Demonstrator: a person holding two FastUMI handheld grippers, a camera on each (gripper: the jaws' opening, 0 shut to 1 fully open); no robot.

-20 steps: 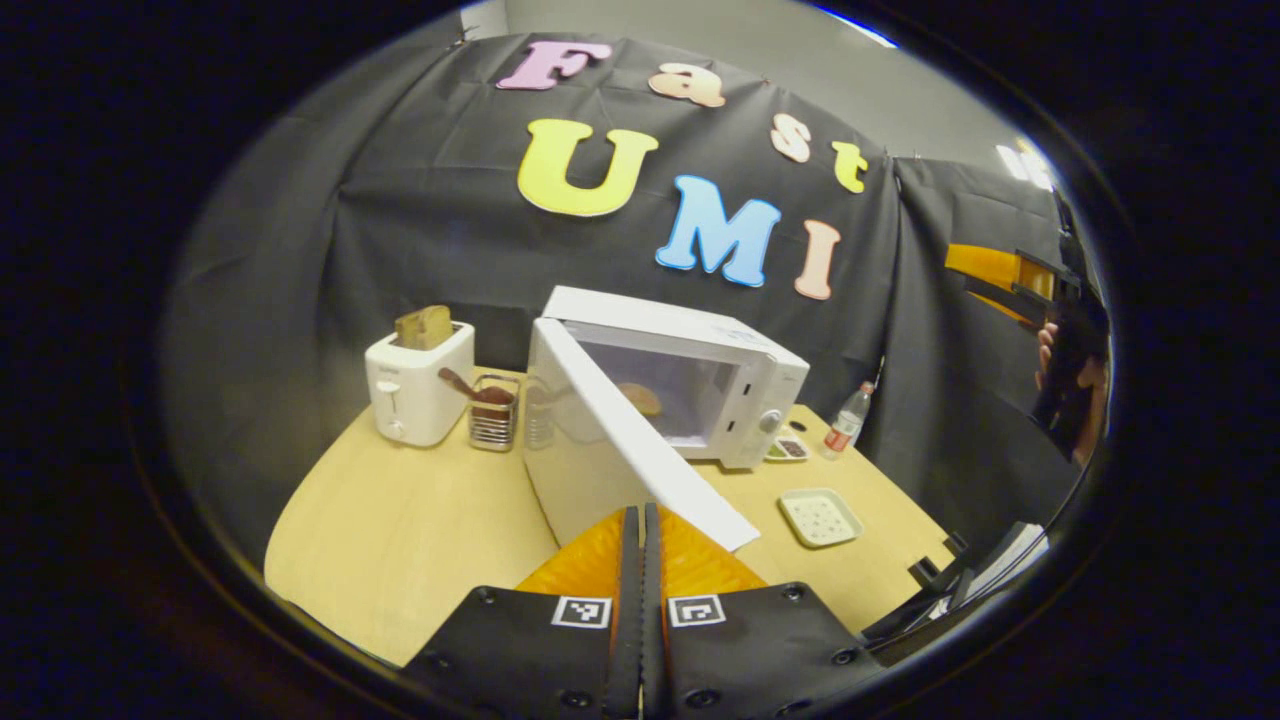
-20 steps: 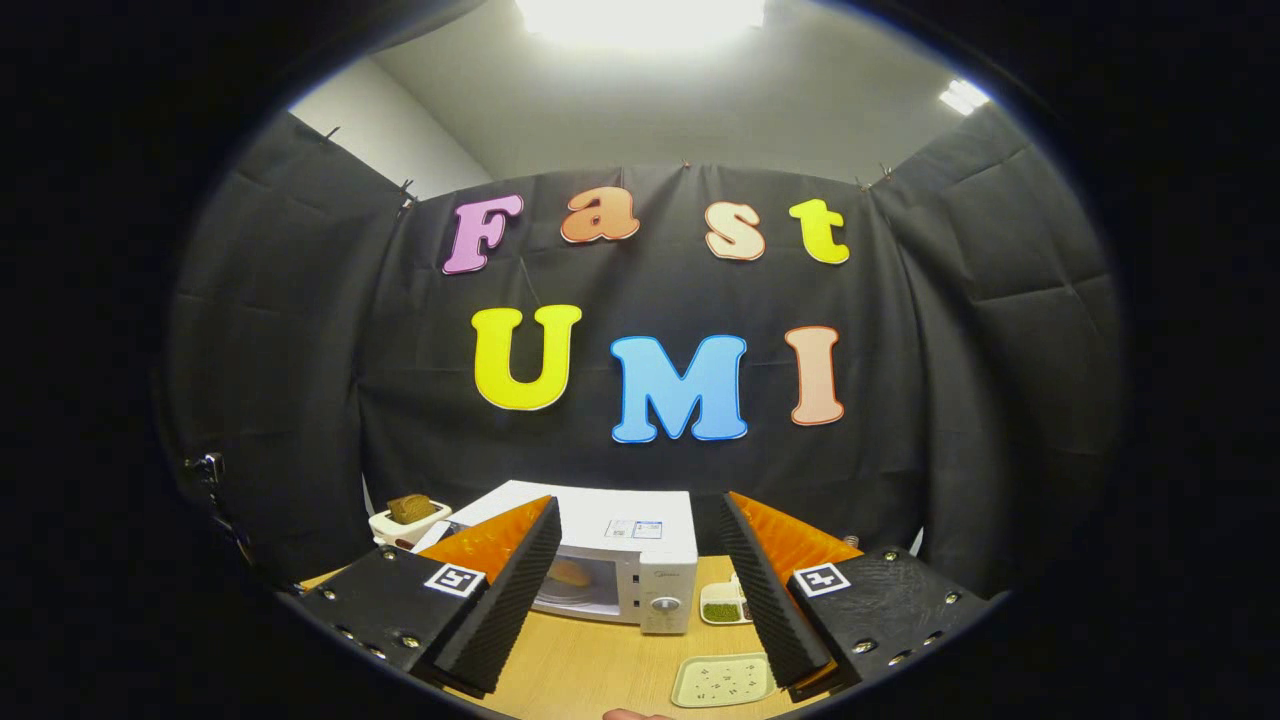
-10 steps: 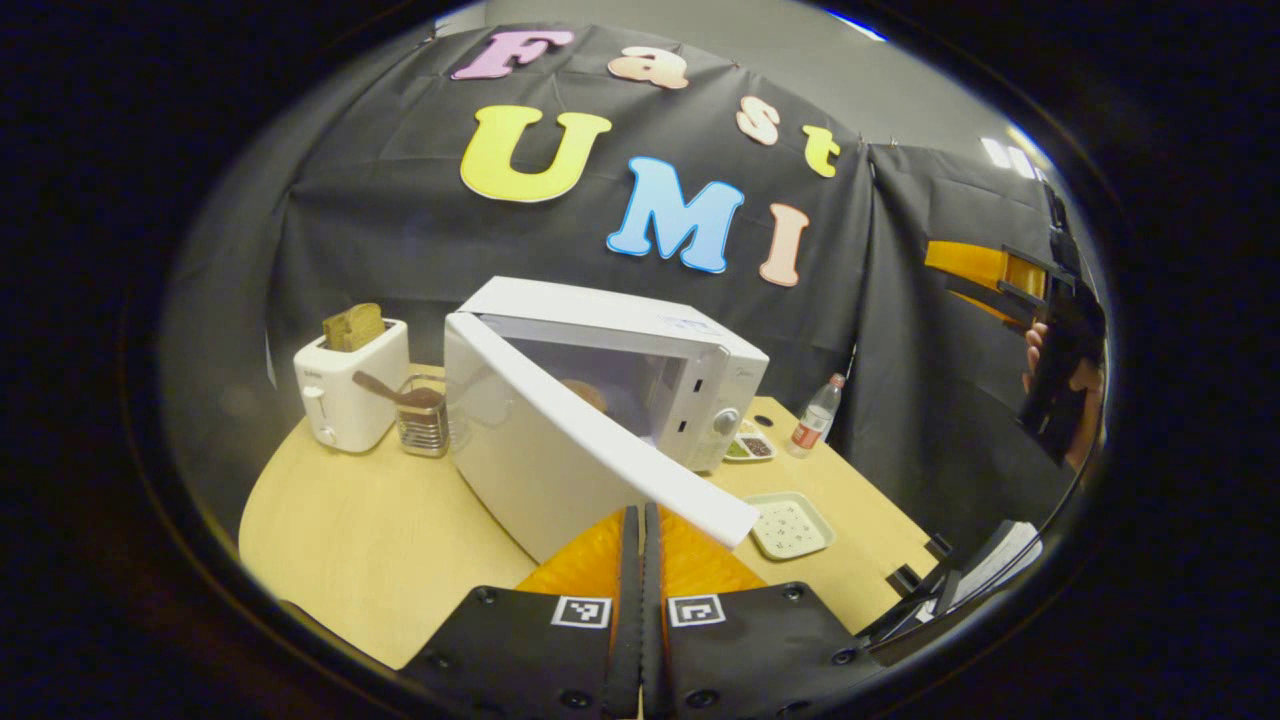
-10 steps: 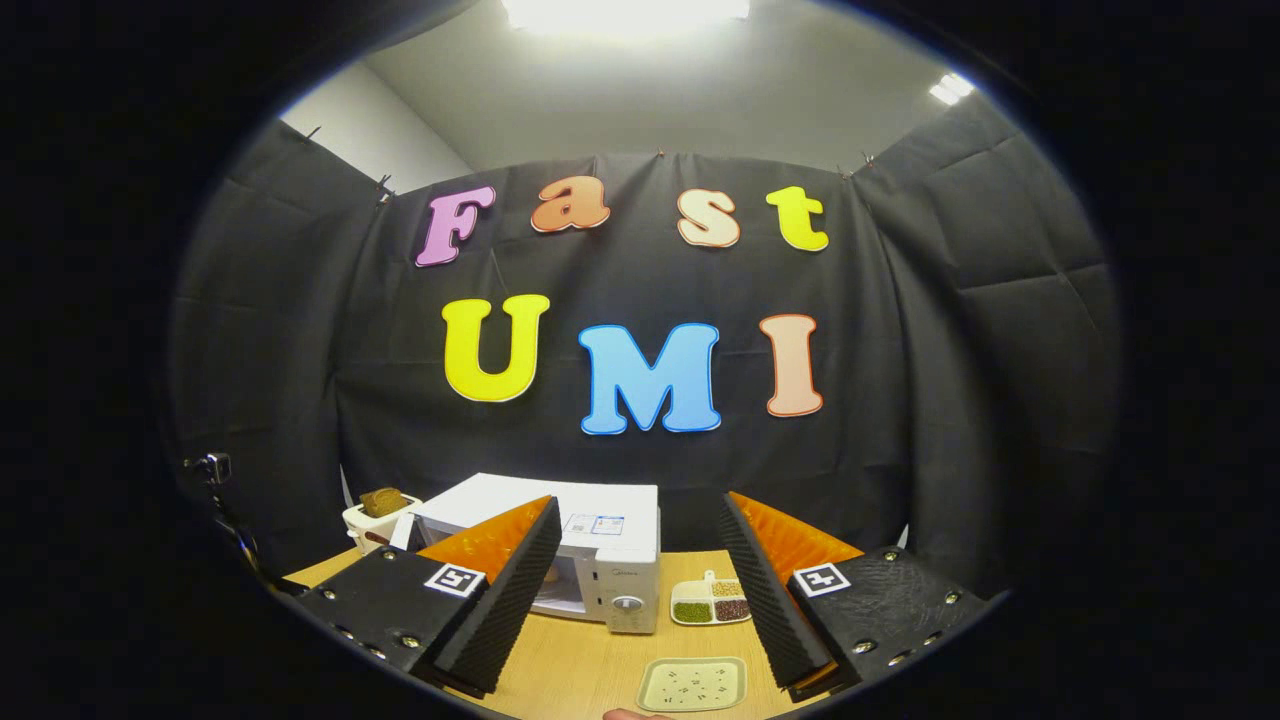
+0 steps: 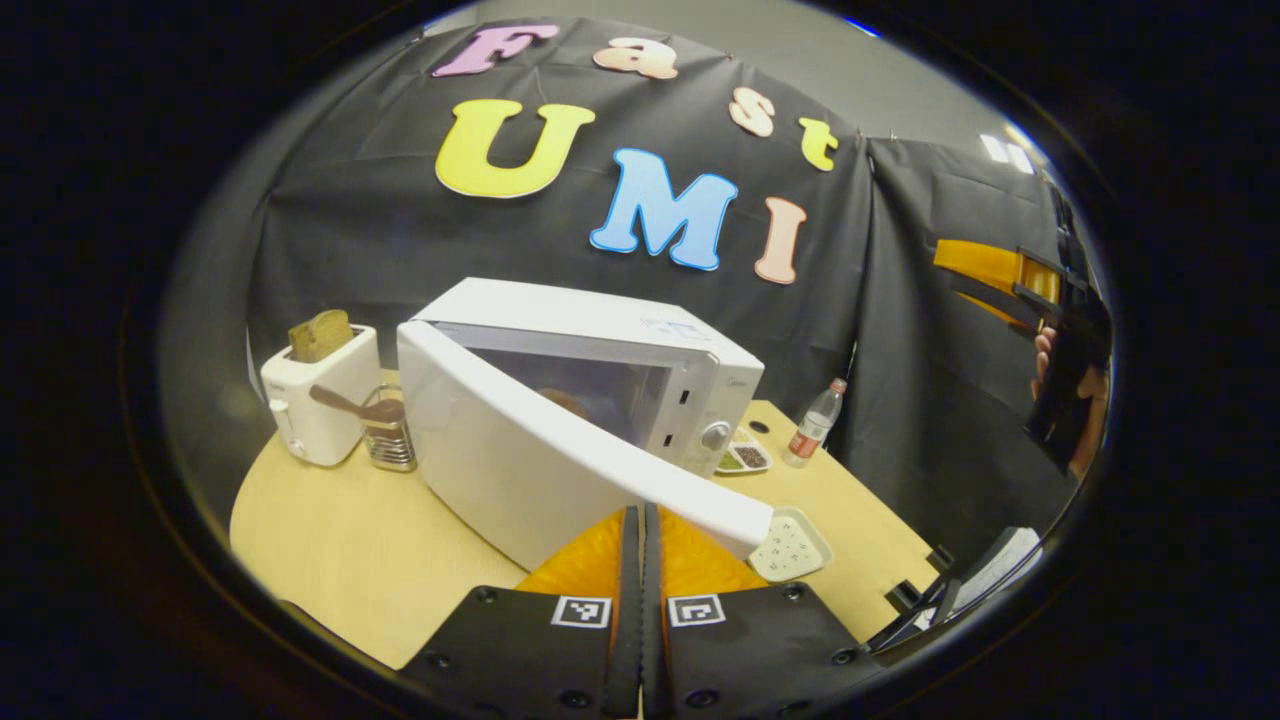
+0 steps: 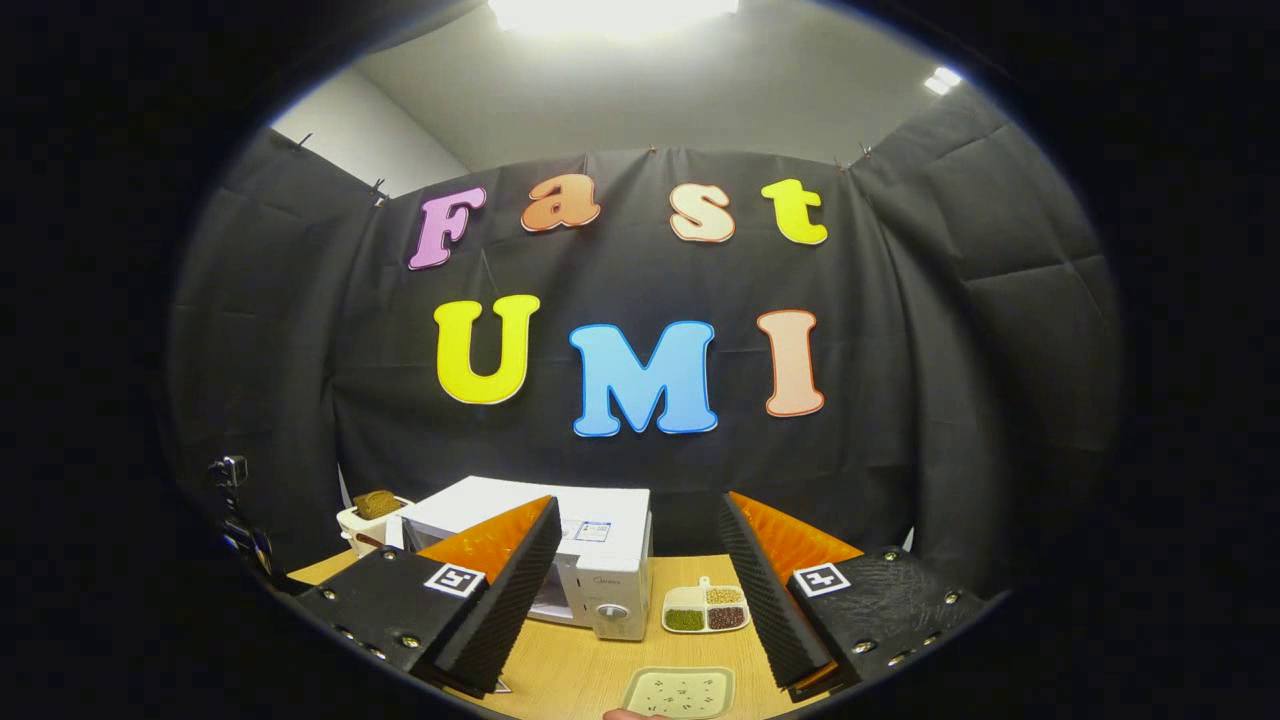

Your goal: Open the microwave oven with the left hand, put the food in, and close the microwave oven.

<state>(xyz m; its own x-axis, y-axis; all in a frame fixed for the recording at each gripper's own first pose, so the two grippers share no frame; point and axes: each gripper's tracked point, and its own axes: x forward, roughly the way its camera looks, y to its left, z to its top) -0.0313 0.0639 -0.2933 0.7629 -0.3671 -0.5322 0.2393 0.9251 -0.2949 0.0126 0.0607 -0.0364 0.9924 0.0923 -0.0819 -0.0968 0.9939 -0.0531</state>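
Note:
The white microwave [image 5: 600,325] stands mid-table with its door [image 5: 520,450] partly open. A brownish piece of food [image 5: 565,402] shows dimly inside, behind the door. My left gripper [image 5: 641,515] is shut with nothing between its fingers, and its tips sit at the door's outer face near the lower free edge. At the far right of the left gripper view a hand [image 5: 1045,355] holds my right gripper [image 5: 985,275] up, away from the table. In the right gripper view the right gripper [image 6: 637,510] stands open and holds nothing, with the microwave [image 6: 600,520] beyond it.
Left of the microwave stand a white toaster [image 5: 318,395] with bread and a wire holder [image 5: 388,440] with a spoon. To its right are a divided dish [image 5: 742,458], a bottle [image 5: 815,425] and a pale square plate [image 5: 792,545] on the wooden table [image 5: 330,540].
The microwave door has swung further toward shut with my shut left gripper behind it, and the microwave looms larger. The right gripper stays open and raised; its view drifted slightly.

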